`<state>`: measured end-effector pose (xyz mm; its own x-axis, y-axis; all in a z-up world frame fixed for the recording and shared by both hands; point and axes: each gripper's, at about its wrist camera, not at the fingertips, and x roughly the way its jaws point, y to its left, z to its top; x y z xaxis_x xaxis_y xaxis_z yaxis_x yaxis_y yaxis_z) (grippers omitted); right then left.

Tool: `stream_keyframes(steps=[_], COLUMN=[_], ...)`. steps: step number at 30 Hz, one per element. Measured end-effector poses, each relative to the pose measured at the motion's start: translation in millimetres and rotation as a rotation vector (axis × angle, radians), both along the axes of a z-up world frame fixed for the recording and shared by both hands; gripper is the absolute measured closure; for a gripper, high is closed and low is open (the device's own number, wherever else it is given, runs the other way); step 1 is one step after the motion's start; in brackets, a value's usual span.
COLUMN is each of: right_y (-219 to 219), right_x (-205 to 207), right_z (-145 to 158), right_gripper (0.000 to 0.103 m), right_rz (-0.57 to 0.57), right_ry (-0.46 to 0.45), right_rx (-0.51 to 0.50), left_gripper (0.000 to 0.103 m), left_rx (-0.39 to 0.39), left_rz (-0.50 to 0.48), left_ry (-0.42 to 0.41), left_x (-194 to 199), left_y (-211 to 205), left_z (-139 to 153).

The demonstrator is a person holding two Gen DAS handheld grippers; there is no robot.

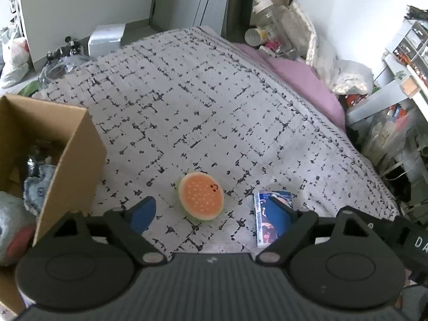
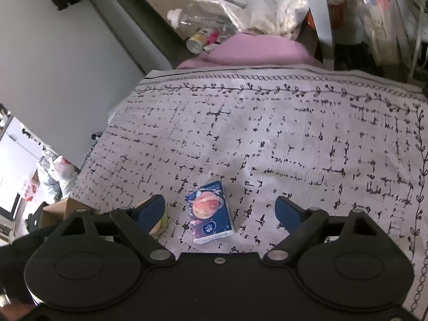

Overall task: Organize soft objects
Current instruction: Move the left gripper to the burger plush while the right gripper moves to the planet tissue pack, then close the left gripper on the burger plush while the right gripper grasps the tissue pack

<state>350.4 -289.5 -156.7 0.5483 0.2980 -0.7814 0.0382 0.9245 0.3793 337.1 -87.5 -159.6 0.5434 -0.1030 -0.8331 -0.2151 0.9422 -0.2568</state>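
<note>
A soft burger toy with an orange bun lies on the patterned bedspread, just ahead of my left gripper, which is open and empty above it. A blue tissue pack lies to its right, partly behind the right finger. In the right wrist view the tissue pack lies between the open fingers of my right gripper, which is empty. The burger toy peeks out behind the left finger.
An open cardboard box at the left holds soft items, including a grey plush. A pink pillow and bottles, bags and clutter line the far edge of the bed. Shelves stand at the right.
</note>
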Motion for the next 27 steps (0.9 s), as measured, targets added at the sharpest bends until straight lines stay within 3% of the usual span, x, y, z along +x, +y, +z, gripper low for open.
stream_keyframes(steps=[4,10,16,19,21,27], right_y=[-1,-2,8,15,20,41], right_x=[4,9,16,18,19,19], right_z=[-8,-19,-30,-34,-37,-47], right_gripper=[0.014,0.015,0.024,0.025,0.025,0.026], right_rz=[-0.02,-0.035,-0.003,0.018,0.03,0.101], right_ry=[0.021,0.048,0.07,0.075,0.079,0.083], right_rx=[0.003,0.014,0.031,0.021,0.014,-0.039], left_gripper=[0.023,0.026,0.029,0.039,0.055,0.06], left_rx=[-0.025,-0.026,-0.005,-0.015,-0.028,-0.032], left_rz=[0.007,0.003,0.035,0.047,0.049,0.044], left_ry=[0.017,0.045,0.08,0.094,0.108,0.094], left_x=[10,26,35,38,41,40], left_y=[0,-10,-7,-3,1,7], left_z=[-12,-32,-52,-61,-65,-64])
